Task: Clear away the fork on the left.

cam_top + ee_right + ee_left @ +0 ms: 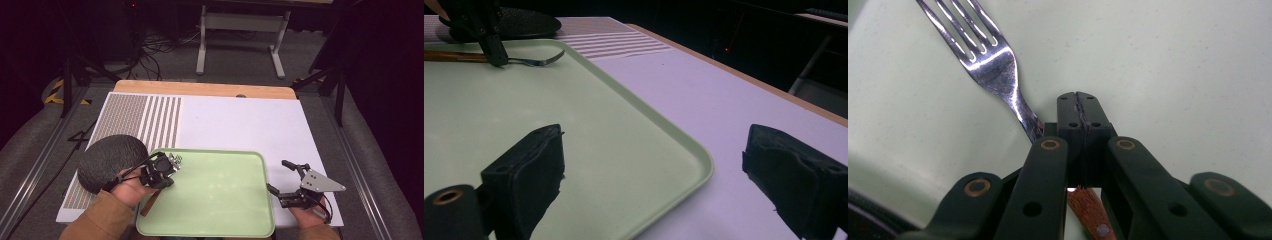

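A metal fork (993, 65) with a wooden handle (1090, 210) lies low over the left part of a pale green tray (220, 200). My left gripper (1079, 100) is shut on the fork's neck, tines pointing away from the hand. In the high view this gripper (167, 169) is at the tray's far left corner, with the tines (176, 159) beyond it. From the right gripper view, the fork (536, 61) and left gripper (491, 47) sit far off. My right gripper (277, 175) stands open over the tray's right rim, nothing between its fingers.
A dark grey textured dome-shaped object (107, 160) rests left of the tray, on a white mat (240, 120) with a striped patch (145, 117). The table's wooden far edge (200, 89) lies beyond. Bare mat stretches behind and right of the tray.
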The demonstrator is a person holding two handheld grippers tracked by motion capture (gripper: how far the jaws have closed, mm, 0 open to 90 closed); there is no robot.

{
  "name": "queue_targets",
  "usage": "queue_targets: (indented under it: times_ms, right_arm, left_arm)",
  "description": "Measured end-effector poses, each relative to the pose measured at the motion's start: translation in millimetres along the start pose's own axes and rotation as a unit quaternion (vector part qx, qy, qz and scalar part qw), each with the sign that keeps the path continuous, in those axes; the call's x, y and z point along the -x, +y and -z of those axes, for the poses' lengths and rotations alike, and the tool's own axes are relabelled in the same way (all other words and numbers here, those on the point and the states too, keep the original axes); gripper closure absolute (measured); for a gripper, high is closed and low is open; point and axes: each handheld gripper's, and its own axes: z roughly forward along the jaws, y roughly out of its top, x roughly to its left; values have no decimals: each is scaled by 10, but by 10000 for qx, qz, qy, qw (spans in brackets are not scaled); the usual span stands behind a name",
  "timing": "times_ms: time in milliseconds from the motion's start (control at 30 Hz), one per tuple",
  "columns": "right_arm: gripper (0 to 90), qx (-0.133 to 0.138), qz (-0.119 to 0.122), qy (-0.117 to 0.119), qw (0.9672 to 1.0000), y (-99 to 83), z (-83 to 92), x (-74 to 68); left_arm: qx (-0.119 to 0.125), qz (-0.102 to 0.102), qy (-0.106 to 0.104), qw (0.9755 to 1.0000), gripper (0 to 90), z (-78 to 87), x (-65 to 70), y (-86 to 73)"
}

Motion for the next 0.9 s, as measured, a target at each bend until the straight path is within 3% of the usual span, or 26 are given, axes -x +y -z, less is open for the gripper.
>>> queue_targets:
  times_ms: [667, 900]
  right_arm:
    - [101, 17, -13, 119, 9999, 23, -90, 21]
    - [101, 23, -14, 144, 9999, 28, -104, 18]
  left_arm:
    - [107, 544, 277, 9981, 898, 66, -188, -192]
    - [161, 615, 334, 9974, 898, 82, -213, -230]
